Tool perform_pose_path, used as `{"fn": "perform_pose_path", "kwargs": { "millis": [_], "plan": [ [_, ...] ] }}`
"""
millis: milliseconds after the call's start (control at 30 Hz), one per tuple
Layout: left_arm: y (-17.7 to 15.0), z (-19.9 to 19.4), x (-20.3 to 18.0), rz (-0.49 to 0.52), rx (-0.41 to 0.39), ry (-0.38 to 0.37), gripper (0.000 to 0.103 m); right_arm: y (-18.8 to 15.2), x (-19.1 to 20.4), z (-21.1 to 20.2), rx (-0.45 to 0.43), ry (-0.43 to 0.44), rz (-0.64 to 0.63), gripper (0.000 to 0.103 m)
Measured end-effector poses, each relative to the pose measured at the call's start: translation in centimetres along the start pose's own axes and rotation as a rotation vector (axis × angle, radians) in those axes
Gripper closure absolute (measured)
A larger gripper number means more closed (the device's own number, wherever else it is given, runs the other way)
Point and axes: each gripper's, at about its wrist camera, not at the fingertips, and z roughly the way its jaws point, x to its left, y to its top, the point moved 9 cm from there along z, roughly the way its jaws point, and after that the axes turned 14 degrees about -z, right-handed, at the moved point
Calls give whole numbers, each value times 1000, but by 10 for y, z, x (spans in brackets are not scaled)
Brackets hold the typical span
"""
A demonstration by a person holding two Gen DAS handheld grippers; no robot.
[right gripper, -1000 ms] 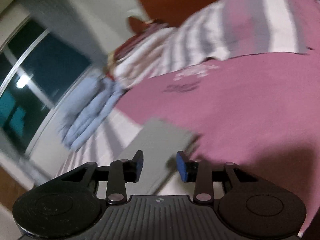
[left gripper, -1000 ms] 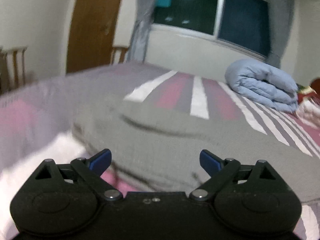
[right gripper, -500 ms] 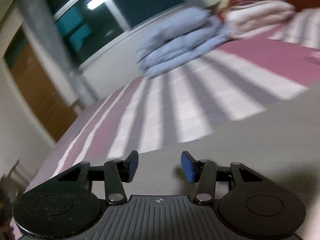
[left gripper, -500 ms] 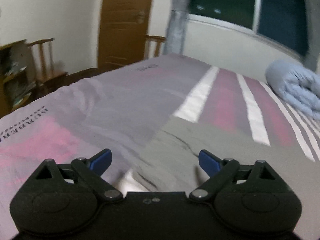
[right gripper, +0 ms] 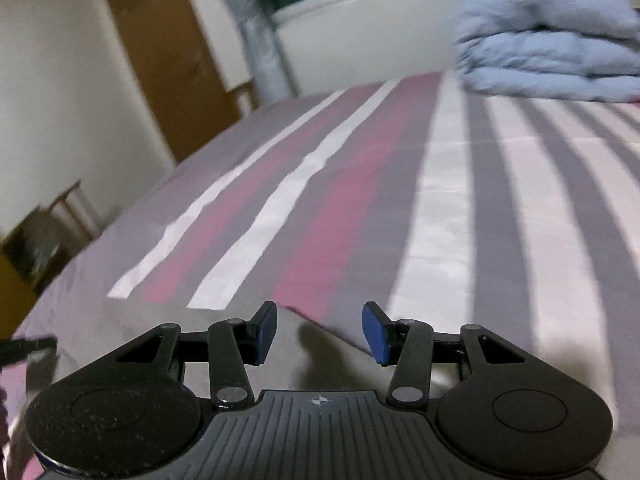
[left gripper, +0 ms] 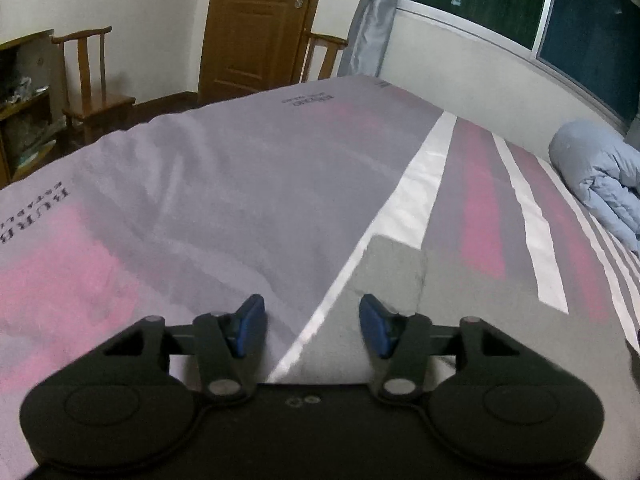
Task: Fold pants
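Grey pants (left gripper: pixel 404 276) lie flat on the striped bed cover (left gripper: pixel 224 200); one of their corners shows in the left wrist view. My left gripper (left gripper: pixel 314 328) hovers over the pants' left edge. Its jaws are closing, and the edge lies beneath the gap without either blue pad pressing on it. In the right wrist view the pants (right gripper: pixel 320 360) fill the bottom of the picture. My right gripper (right gripper: pixel 320 328) stands partly open above their far edge with nothing pinched between its pads.
A folded light-blue quilt (right gripper: pixel 548 40) sits at the far right of the bed, under the window. Wooden chairs (left gripper: pixel 92 80) and a brown door (left gripper: pixel 256 24) stand beyond the bed's left side. A dark object (right gripper: pixel 24 350) shows blurred at the right wrist view's left edge.
The left gripper slid left along the pants to their corner and its jaws narrowed. The right gripper swung away from the pink cloth, rolled upright and now faces across the bed.
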Motion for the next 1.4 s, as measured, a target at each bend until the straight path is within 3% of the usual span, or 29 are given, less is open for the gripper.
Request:
{"fn": "perform_pose_path", "kwargs": {
  "millis": [200,333,400,433,700,833,1033,1400],
  "plan": [
    [3,3,-4,10,15,8,59,3,15,38,46,102,-50,55],
    [-5,-9,2,-10,6,9,57,-4,29,43,75,144,-119,56],
    [-10,-13,4,-18,13,6,57,-6,32,39,75,163,-143,72],
    [-12,-15,5,-22,11,6,56,-6,32,38,74,167,-143,73],
    [-22,-26,10,-62,4,14,52,-7,22,39,91,183,-108,74],
    [-26,-30,13,-106,-11,24,52,-13,18,33,121,267,-116,74],
    [-36,-39,12,-159,-50,42,54,-8,30,27,72,424,-154,74],
    [-34,-32,13,-168,-36,50,53,-7,20,62,147,449,-90,74]
  ]
}}
